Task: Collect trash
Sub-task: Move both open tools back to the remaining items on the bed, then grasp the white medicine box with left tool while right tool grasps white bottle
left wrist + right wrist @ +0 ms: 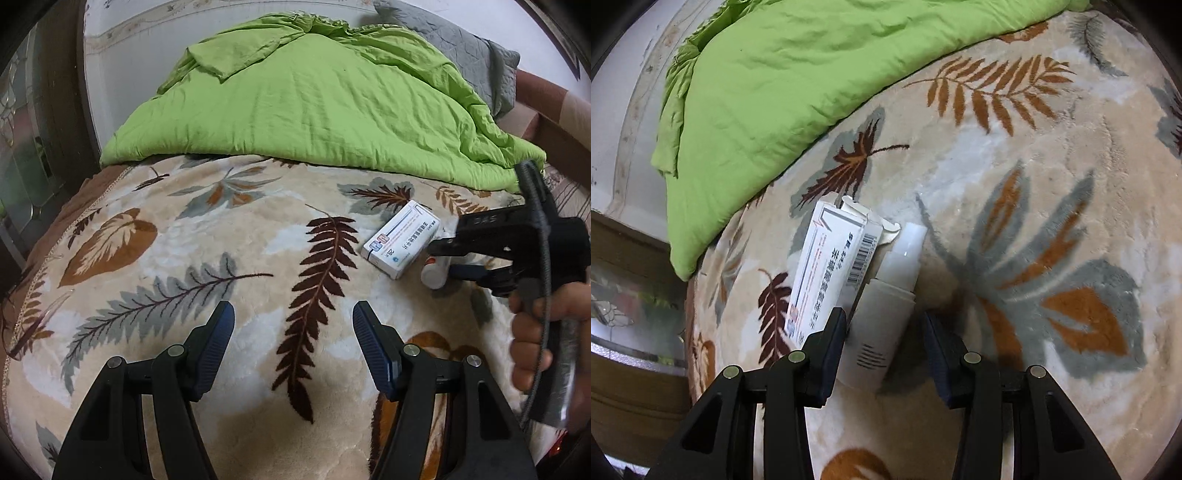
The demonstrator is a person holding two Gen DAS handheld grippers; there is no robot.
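A white medicine box [402, 240] lies on the leaf-patterned blanket [221, 258]. A white bottle [436, 273] lies right beside it. In the right wrist view the box [831, 266] has its end flaps open, and the bottle [886, 306] lies lengthwise between my right gripper's [884, 325] spread fingers, the left one close against it. My right gripper also shows in the left wrist view [443, 258], low over the bottle. My left gripper [293, 314] is open and empty above the blanket, to the left of the box.
A crumpled green quilt [314, 96] covers the far half of the bed, its edge close behind the box. A grey quilted cover [461, 40] lies at the far right. A wall [99, 55] and dark wooden furniture [55, 92] bound the left side.
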